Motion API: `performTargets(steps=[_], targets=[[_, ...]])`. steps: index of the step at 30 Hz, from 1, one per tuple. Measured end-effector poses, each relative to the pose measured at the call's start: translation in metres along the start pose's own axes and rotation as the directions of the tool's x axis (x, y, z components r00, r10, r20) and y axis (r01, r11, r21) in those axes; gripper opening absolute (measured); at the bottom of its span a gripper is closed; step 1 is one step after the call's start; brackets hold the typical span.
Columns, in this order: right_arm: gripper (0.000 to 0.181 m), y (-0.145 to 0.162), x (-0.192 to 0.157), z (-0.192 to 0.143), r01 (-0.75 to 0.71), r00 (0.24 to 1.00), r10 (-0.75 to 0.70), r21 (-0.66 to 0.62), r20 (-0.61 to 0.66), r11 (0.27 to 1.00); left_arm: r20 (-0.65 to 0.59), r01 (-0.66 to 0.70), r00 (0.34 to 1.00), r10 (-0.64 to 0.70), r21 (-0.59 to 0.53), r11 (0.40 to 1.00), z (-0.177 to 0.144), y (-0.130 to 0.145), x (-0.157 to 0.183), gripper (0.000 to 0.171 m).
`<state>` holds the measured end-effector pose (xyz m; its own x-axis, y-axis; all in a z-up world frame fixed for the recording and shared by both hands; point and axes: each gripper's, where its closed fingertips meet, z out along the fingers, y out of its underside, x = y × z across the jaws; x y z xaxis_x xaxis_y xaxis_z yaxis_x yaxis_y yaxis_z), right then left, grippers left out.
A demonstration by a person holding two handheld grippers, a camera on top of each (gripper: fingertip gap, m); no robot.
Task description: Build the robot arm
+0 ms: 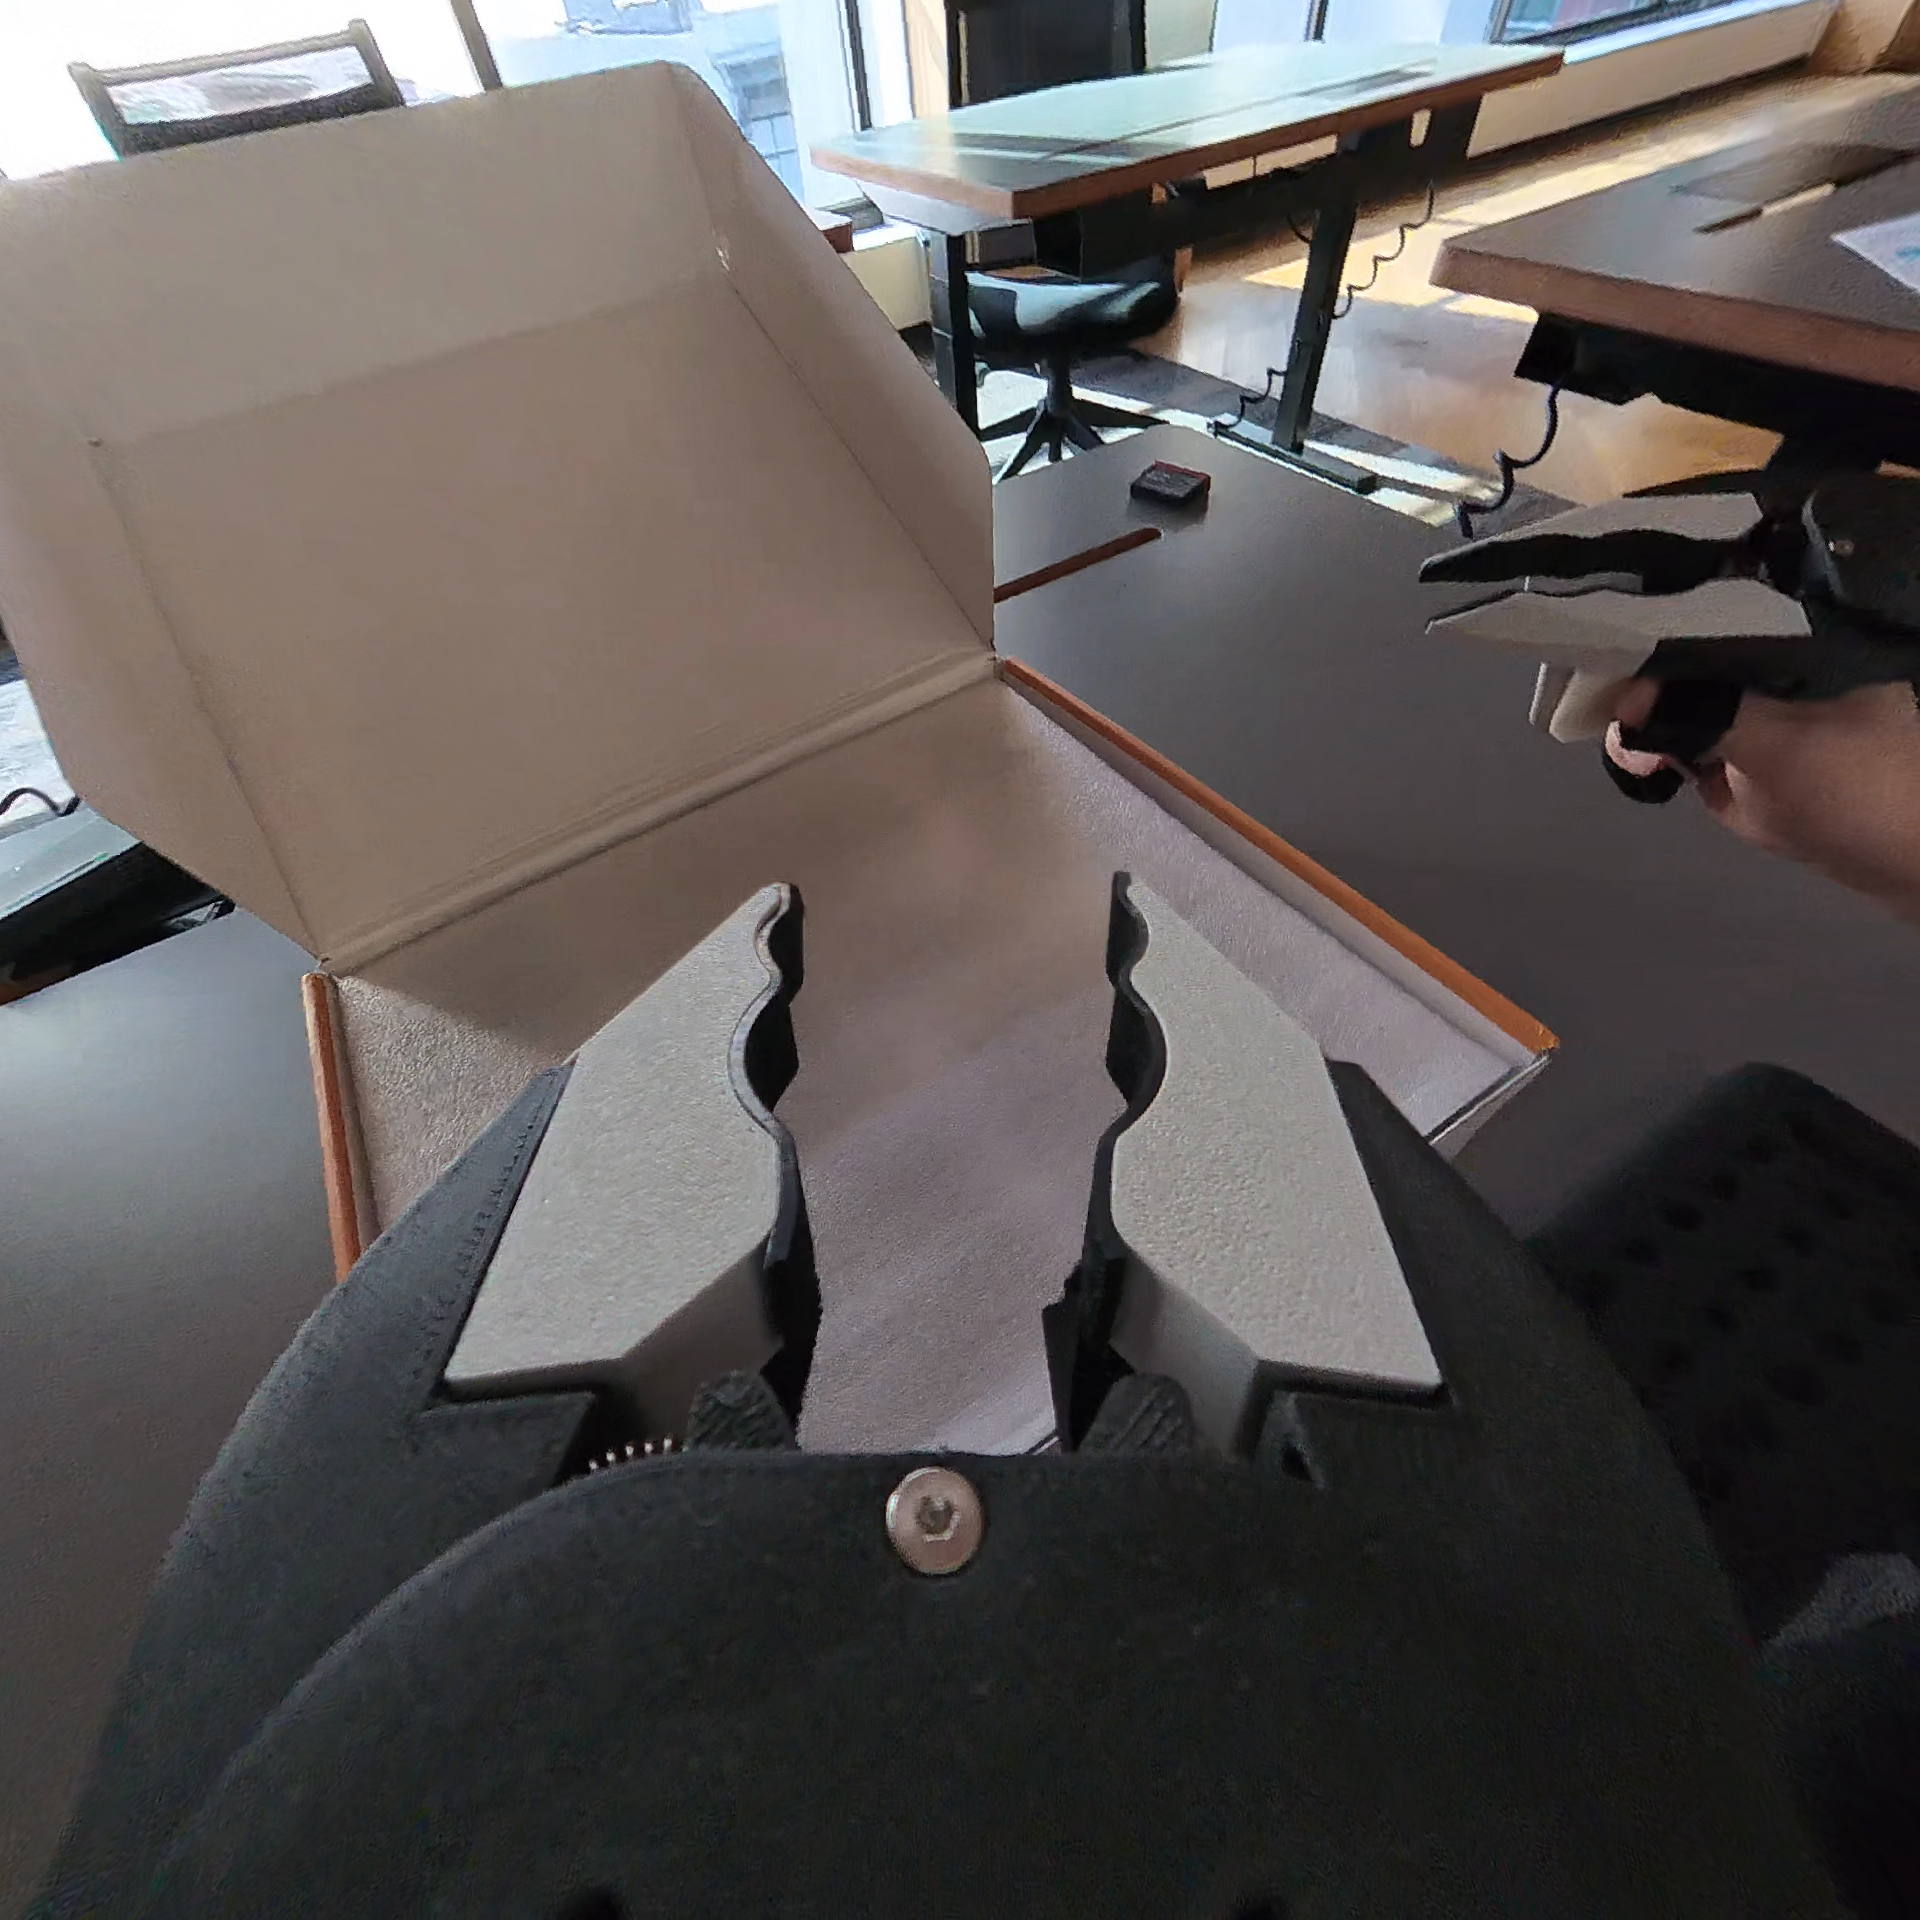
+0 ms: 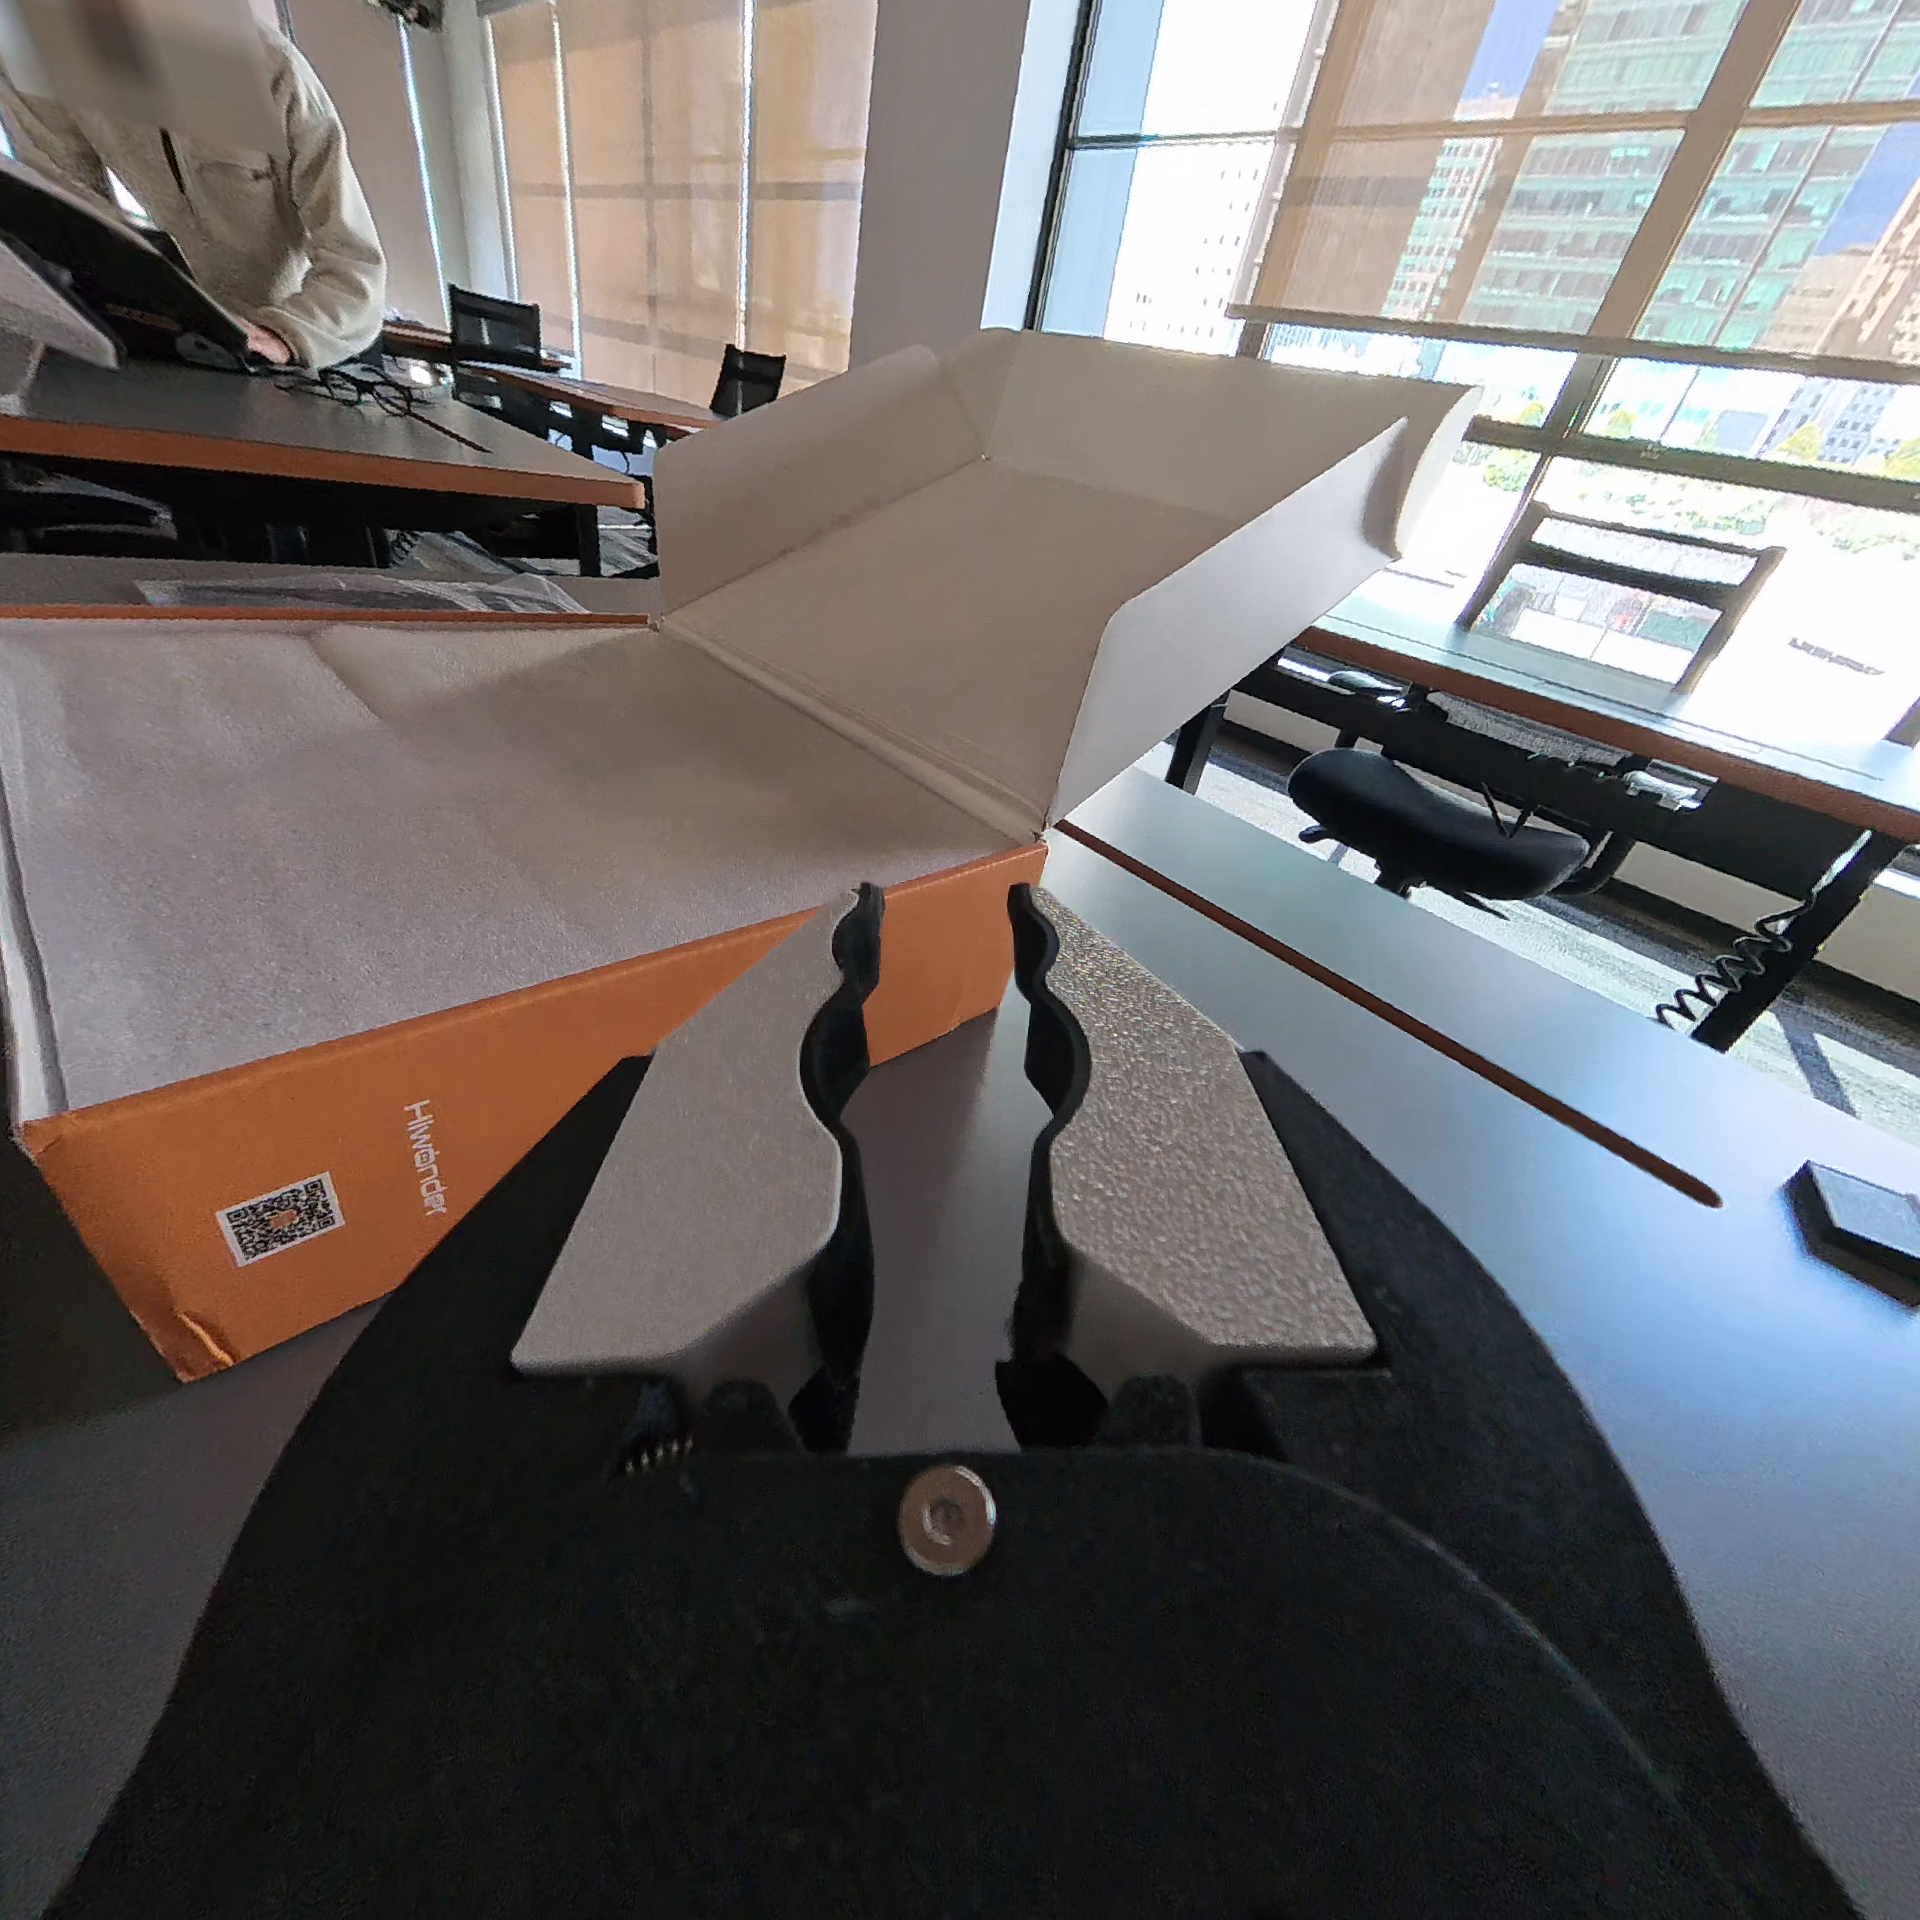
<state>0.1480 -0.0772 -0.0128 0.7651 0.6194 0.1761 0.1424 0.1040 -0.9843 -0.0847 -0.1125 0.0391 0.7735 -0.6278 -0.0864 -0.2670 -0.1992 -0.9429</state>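
While box (image 1: 1278, 831) lies under left gripper (image 1: 951, 904), fingers apart.

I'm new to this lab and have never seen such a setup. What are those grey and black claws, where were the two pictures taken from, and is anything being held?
Each claw is a hand-held two-finger gripper with a camera looking along its fingers.

In the left wrist view, the left gripper is open above an orange box whose lid stands up. White foam sheet lines the inside. It holds nothing. Farther right, a hand carries the right gripper, seen from the side.

In the right wrist view, the right gripper is open, empty, beside the box's orange wall.

The box sits on a dark table, which also bears a small black object.
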Motion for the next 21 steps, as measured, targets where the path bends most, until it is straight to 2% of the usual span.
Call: performTargets(steps=[4,9,15,17,21], targets=[[0.023,-0.011,-0.007,-0.004,-0.110,0.992,0.108,0.035,0.064,0.993,-0.041,-0.062,0.997,0.061,-0.021,0.998,0.012,0.004,0.001,0.058],[0.023,-0.014,-0.012,-0.004,-0.123,0.989,0.119,0.044,0.086,0.991,-0.094,-0.061,0.994,0.060,-0.010,0.998,0.026,0.000,0.008,0.058],[0.024,-0.008,-0.026,-0.001,-0.117,0.985,0.114,0.018,0.133,0.993,-0.118,-0.052,0.992,0.050,-0.011,0.999,0.029,0.001,0.017,0.059],[0.024,-0.013,-0.033,-0.003,-0.142,0.974,0.135,0.024,0.183,0.990,-0.135,-0.072,0.989,0.068,-0.027,0.997,0.030,0.006,0.021,0.059],[0.028,-0.025,-0.044,-0.012,-0.087,0.949,0.079,0.014,0.306,0.996,-0.204,-0.183,0.966,0.157,-0.117,0.976,0.027,0.024,0.017,0.064]])
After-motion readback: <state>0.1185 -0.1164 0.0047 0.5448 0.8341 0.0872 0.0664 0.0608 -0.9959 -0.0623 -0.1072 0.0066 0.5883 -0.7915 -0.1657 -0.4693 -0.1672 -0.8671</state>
